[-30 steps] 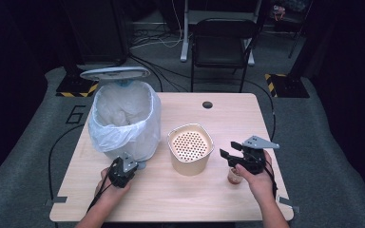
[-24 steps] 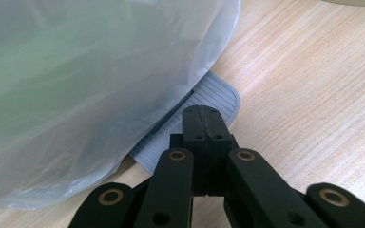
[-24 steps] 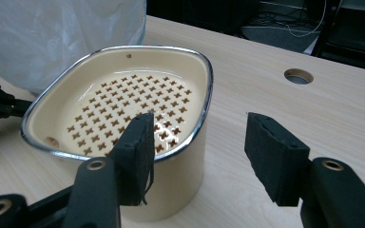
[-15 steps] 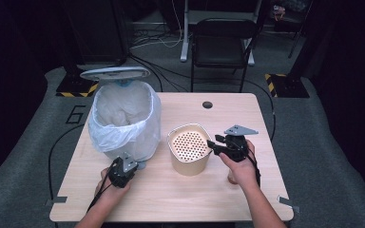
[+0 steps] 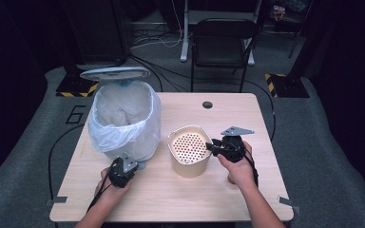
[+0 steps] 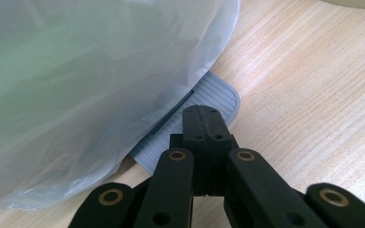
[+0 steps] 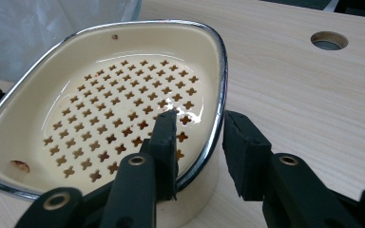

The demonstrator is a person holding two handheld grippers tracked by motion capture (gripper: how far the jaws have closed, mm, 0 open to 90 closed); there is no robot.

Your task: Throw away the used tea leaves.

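A cream container (image 5: 188, 150) with a chrome rim and a perforated insert (image 7: 114, 104) stands at the table's middle. My right gripper (image 5: 211, 146) is open and straddles its right rim (image 7: 217, 95), one jaw inside and one outside. A white bin (image 5: 123, 118) lined with a plastic bag (image 6: 76, 71) stands at the left with its lid (image 5: 114, 73) raised. My left gripper (image 5: 129, 165) is shut, and its tips (image 6: 201, 114) rest on the bin's grey ribbed pedal (image 6: 218, 95).
A round cable hole (image 5: 207, 104) sits in the table's far edge. A black chair (image 5: 223, 42) and floor cables lie beyond the table. A brown crumb (image 7: 19, 165) sticks to the insert's near corner.
My right gripper has moved left from the table's right side to the cream container's rim. The left gripper has stayed on the pedal.
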